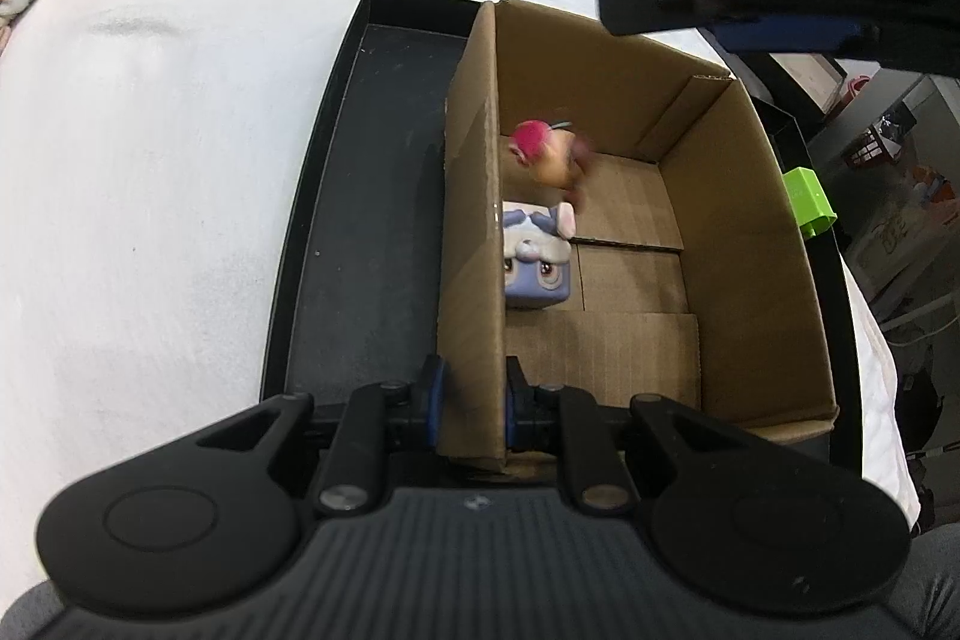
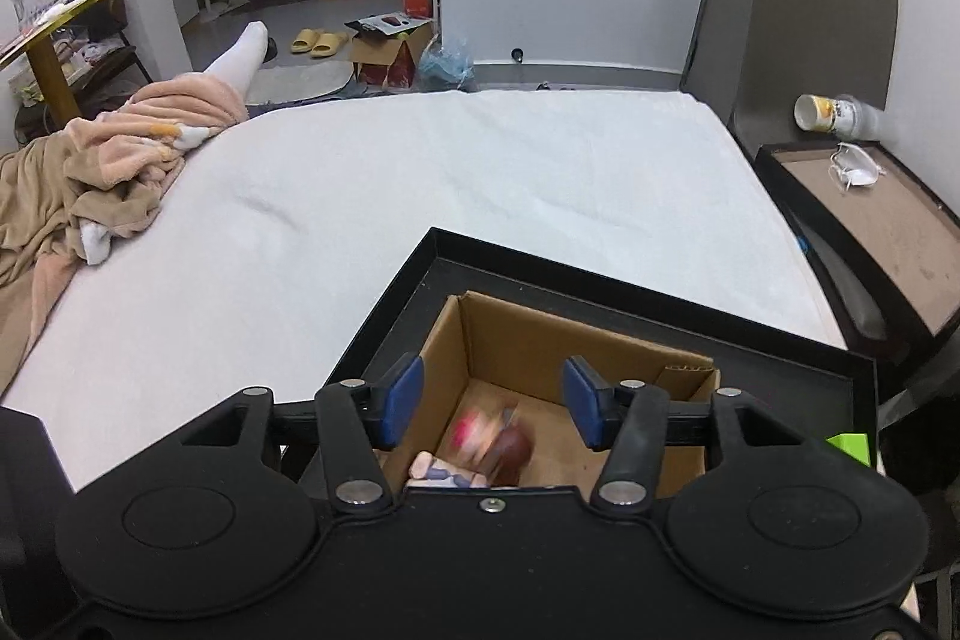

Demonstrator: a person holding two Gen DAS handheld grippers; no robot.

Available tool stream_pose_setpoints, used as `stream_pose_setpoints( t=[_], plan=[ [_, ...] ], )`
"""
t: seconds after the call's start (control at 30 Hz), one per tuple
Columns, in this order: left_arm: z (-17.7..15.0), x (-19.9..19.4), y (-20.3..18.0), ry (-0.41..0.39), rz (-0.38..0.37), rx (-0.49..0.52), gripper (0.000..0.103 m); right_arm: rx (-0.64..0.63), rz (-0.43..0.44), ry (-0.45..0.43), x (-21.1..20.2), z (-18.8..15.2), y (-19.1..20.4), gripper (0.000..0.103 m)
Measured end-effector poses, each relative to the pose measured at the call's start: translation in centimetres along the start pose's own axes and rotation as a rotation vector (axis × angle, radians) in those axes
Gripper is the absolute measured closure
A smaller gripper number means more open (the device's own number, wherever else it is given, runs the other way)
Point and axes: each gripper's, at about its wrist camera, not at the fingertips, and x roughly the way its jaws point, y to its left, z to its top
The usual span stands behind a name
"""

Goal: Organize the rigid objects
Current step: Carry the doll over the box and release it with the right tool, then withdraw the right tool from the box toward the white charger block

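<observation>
- Left gripper (image 1: 471, 403) has its jaws pinched on the near wall of the cardboard box (image 1: 744, 244); right gripper (image 2: 492, 403) hangs over the box with jaws spread and nothing between them.
- Pink-topped toy (image 1: 549, 154) sits blurred inside the box near the left wall. I think it's mid-drop or tumbling, but the smear is too heavy to be sure.
- Purple block-face toy (image 1: 537, 256) lies on the box floor against the same wall, just beside the pink one.
- Risk: the pink toy bounces off the purple one and ends up tilted on it, not flat on the floor.
- Risk: my left pinch is on thin cardboard. If I pull or twist, the wall bends, the box skews in the black tray (image 1: 360, 232), and the toys slide.
- Risk: if I let go of the wall too early, the box may shift while the toy is unsettled.
- Risk: my right pads (image 2: 403, 388) are near the box rim, so dropping lower could clip it and knock the box.
- Tray lies on the soft white bed (image 1: 180, 160), so pressing down could tip the whole stack.
- Green block (image 1: 810, 202) sits outside the box at the tray's right edge and looks easy to nudge off.
</observation>
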Motion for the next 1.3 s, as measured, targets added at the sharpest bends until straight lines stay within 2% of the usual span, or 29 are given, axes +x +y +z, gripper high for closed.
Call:
stream_pose_setpoints(
  t=[0.23, 0.87, 1.3],
  plan=[
    [-0.1, 0.0, 0.1, -0.002, 0.002, 0.003, 0.087, 0.036, -0.017, -0.001, -1.4, -0.8, -1.6, 0.051],
    [0.0, 0.0, -1.0, -0.003, 0.049, 0.005, 0.087, 0.182, -0.114, 0.005, -4.7, -6.1, -9.2, 0.049],
    [-0.2, 0.1, -1.7, -0.006, 0.087, 0.021, 0.088, 0.269, -0.139, 0.008, -4.8, -9.1, -13.8, 0.045]
  ],
)
